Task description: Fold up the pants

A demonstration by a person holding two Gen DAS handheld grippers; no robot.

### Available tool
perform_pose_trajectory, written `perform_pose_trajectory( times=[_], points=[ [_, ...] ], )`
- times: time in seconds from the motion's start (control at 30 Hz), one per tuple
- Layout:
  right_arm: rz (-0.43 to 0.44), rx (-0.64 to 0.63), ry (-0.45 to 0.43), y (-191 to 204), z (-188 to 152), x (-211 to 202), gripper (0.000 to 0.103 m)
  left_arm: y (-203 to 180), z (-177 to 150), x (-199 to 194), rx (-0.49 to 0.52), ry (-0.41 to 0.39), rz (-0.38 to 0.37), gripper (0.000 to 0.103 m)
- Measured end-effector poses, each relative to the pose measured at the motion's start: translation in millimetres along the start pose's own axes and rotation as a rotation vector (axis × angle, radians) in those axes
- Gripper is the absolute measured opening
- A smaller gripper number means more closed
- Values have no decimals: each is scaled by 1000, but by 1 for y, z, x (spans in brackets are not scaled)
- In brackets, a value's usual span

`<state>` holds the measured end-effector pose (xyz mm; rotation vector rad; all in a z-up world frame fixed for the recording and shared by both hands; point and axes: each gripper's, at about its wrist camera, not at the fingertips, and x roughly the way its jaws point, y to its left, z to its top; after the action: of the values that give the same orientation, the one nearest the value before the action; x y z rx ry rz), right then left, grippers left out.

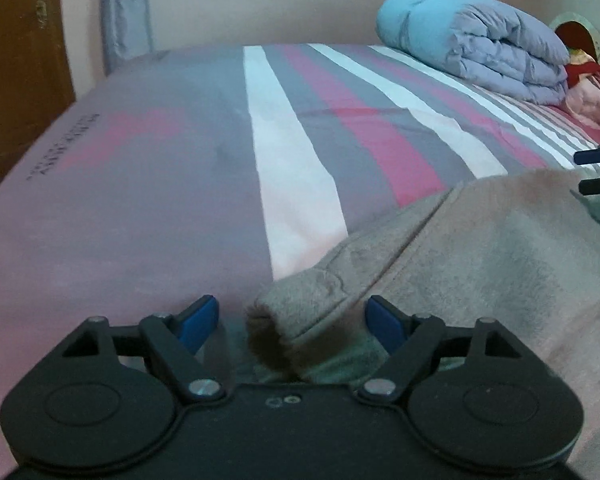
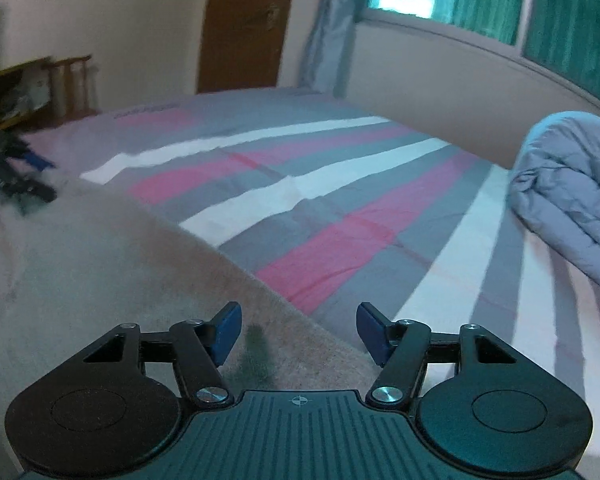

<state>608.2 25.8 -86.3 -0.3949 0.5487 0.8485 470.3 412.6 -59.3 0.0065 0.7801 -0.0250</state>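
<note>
Grey-beige fleece pants (image 1: 480,264) lie on the striped bed sheet (image 1: 340,120). In the left wrist view one cuffed end of the pants (image 1: 296,312) lies between my open left gripper's (image 1: 292,320) blue pads, not pinched. The right gripper (image 1: 596,172) shows at the right edge, jaws apart, over the pants' far part. In the right wrist view the pants (image 2: 100,264) fill the lower left, and my right gripper (image 2: 298,332) is open above their edge, holding nothing. The left gripper (image 2: 16,172) shows blurred at the left.
A rolled blue-grey duvet (image 1: 480,44) sits at the head of the bed, also in the right wrist view (image 2: 572,188). Pink and red bedding (image 1: 592,92) lies beside it. A wooden door (image 2: 248,24), curtains and a window stand beyond the bed.
</note>
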Motion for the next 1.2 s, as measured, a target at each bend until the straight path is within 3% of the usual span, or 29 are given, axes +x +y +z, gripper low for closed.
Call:
perform_pose_trajectory(
  times=[0.1,0.2,0.23,0.3,0.37,0.43,0.47,0.57,0.67,0.77,1.0,1.13,1.2],
  points=[
    [24,-38,48,0,-4,10,64,7,1,7,-26,3,-40,73],
    [37,-39,78,-7,-7,19,64,10,4,8,-37,4,-73,62],
    [35,-30,85,-11,-6,22,64,10,5,8,-35,2,-93,50],
    [54,-13,103,-17,-6,26,64,6,8,9,-17,3,-93,43],
    [70,-2,134,-20,-6,30,63,0,8,9,15,0,-90,23],
    [111,12,167,-20,-4,31,32,-3,8,4,34,-21,-86,12],
    [112,14,176,-17,-2,30,6,-4,8,0,37,-38,-82,10],
    [71,-8,160,-5,7,12,5,-3,4,-25,33,-128,-96,9],
    [53,-12,85,6,17,-33,4,1,1,-62,-1,-236,-136,9],
    [41,-49,44,25,20,-80,4,-1,-8,-98,-2,-296,-188,9],
    [-7,-164,-35,93,-9,-188,4,-33,-47,-163,105,-335,-203,9],
    [-14,-178,-43,135,-45,-219,4,-55,-86,-183,175,-313,-173,9],
    [-29,-189,-29,154,-69,-226,4,-64,-110,-186,163,-285,-165,9]
  ],
)
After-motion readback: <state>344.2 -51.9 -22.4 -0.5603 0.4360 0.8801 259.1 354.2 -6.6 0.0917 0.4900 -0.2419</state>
